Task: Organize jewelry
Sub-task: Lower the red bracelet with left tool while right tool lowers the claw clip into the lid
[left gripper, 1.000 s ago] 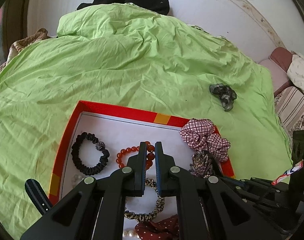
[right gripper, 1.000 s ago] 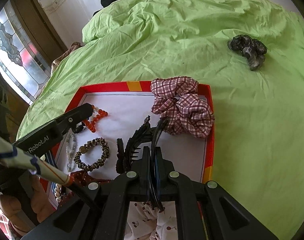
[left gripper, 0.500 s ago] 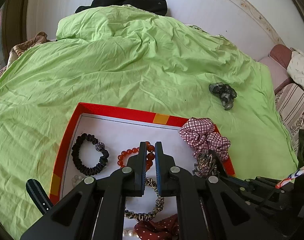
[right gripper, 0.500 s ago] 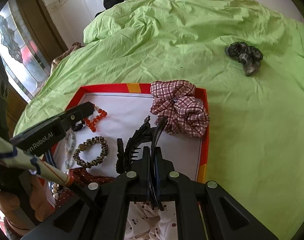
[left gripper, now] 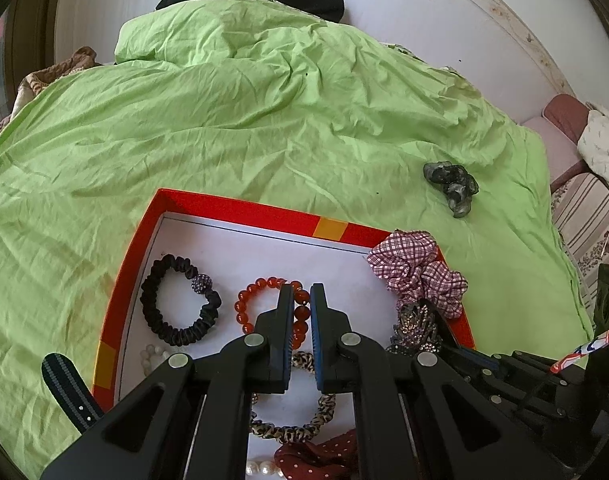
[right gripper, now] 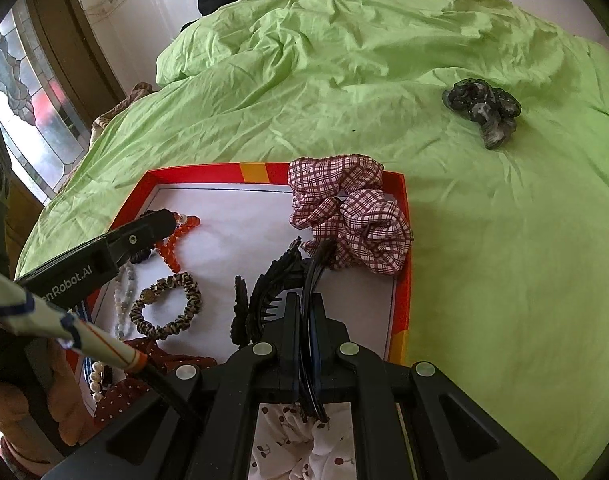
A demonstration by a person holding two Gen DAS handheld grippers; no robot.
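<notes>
The only readable writing is "nRobot.AI", cut off at its start, on the side of the left gripper (right gripper: 166,220) in the right wrist view. That gripper hangs over the left part of the red-rimmed tray (left gripper: 240,210) on the green bedcover (left gripper: 224,120), its jaws nearly together with nothing between them, above the red bead bracelet (left gripper: 260,292). Near the tray's left edge lies a black scrunchie (left gripper: 176,300); nearer the front edge are a leopard-print hair tie (right gripper: 166,306), pale beads and a dotted red cloth. Toward the right, the right gripper (right gripper: 304,300) is clenched on a thin dark hairband (right gripper: 318,258), beside a black claw clip (right gripper: 272,284). A checked scrunchie (right gripper: 344,212) fills the tray's far right corner, overlapping the rim. A grey scrunchie (right gripper: 484,110) lies well apart on the bedcover.
</notes>
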